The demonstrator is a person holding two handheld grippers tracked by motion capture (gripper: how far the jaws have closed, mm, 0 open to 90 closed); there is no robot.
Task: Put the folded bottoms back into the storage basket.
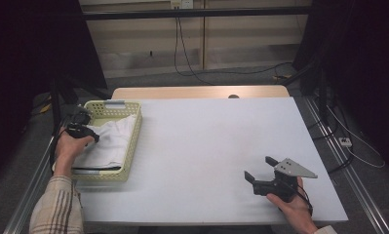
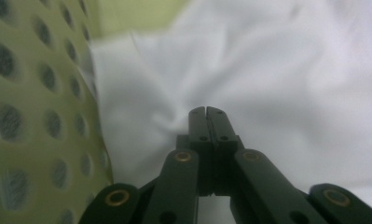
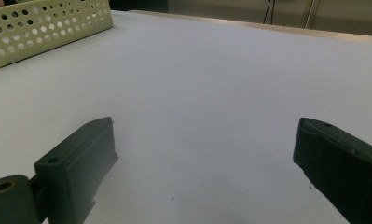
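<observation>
Counting the scene gives one pale green perforated basket (image 1: pixel 131 141), one white cloth (image 1: pixel 111 141) lying inside it, and two claws. Left claw (image 2: pixel 206 111) sits in the basket with its jaws pressed together, pinching a fold of the cloth right at its tips (basket wall close beside it). Right claw (image 1: pixel 260 167) rests wide open and empty on the white table (image 1: pixel 206 146), well apart from the basket.

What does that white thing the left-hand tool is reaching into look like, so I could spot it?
Start at the white table and look to its left edge, where a pale green perforated basket sits. Inside lies a crumpled white cloth, soft and wrinkled, the only fabric there.
</observation>
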